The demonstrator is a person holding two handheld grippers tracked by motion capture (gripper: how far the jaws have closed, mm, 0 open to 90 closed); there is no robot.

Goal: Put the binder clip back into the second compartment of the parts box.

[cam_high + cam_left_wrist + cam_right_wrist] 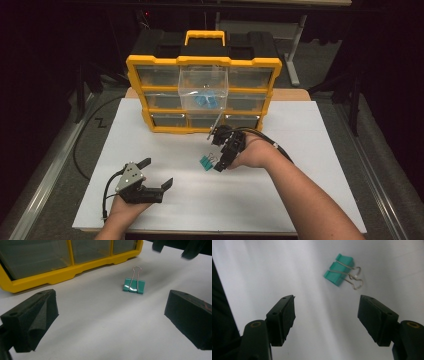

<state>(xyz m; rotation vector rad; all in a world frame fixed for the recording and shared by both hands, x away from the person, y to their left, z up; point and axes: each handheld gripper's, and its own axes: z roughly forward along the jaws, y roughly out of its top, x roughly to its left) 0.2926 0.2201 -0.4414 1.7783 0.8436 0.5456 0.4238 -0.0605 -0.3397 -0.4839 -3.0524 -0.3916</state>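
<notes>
While the left tongs (156, 173) idle wide apart, the right tongs (216, 153) hang wide and empty just beside the green binder clip (206, 161) lying on the desk (300, 150), wire handles toward the organizer (150, 90).

Ahead of the left tongs (110, 320), whose black jaws stand wide apart, a teal metal binder clip (134, 286) lies on the white table (100, 322), with a yellow plastic drawer organizer (62, 275) beyond it to the left.
</notes>
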